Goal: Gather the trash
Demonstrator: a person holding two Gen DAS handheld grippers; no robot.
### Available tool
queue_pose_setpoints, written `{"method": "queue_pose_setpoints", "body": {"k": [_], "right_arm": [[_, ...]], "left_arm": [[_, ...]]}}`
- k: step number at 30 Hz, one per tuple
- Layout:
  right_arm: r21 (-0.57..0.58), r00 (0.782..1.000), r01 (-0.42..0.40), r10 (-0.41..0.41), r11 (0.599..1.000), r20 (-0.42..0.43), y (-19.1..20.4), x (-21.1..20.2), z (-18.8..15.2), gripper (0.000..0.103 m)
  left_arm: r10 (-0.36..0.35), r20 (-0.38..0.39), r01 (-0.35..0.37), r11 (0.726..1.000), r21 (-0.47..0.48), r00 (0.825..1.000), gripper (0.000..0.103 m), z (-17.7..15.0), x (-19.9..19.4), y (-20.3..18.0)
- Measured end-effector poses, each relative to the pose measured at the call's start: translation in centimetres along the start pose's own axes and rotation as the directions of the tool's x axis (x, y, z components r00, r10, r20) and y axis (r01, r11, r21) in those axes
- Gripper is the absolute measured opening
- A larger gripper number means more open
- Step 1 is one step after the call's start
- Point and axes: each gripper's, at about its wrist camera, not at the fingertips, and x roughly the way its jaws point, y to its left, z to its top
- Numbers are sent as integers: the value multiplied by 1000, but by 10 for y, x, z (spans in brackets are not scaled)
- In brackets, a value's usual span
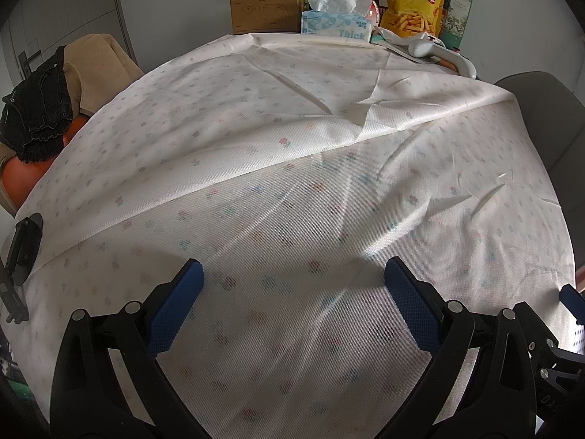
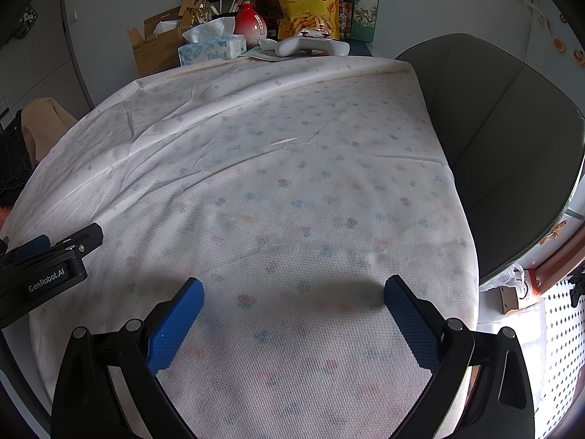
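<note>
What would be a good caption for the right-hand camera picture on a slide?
Open right gripper hovering over a floral tablecloth, with a tissue box, yellow snack bag and grey chair beyond.

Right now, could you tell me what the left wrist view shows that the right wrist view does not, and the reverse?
Only the left wrist view shows the orange seat under the dark garment and a black clamp at the table's left edge. Only the right wrist view shows plastic bags on the floor and the whole grey chair. Both share the floral tablecloth, tissue box, yellow snack bag, cardboard box and white controller. The left gripper and right gripper are both open, holding nothing.
</note>
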Motion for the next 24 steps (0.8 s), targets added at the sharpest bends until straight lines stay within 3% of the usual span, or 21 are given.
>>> {"method": "queue_pose_setpoints", "body": {"k": [24], "right_arm": [[0,1000,0,0,1000,0,-1,1,2,97]], "left_arm": [[0,0,0,1000,0,1000,99,0,0,0]]}}
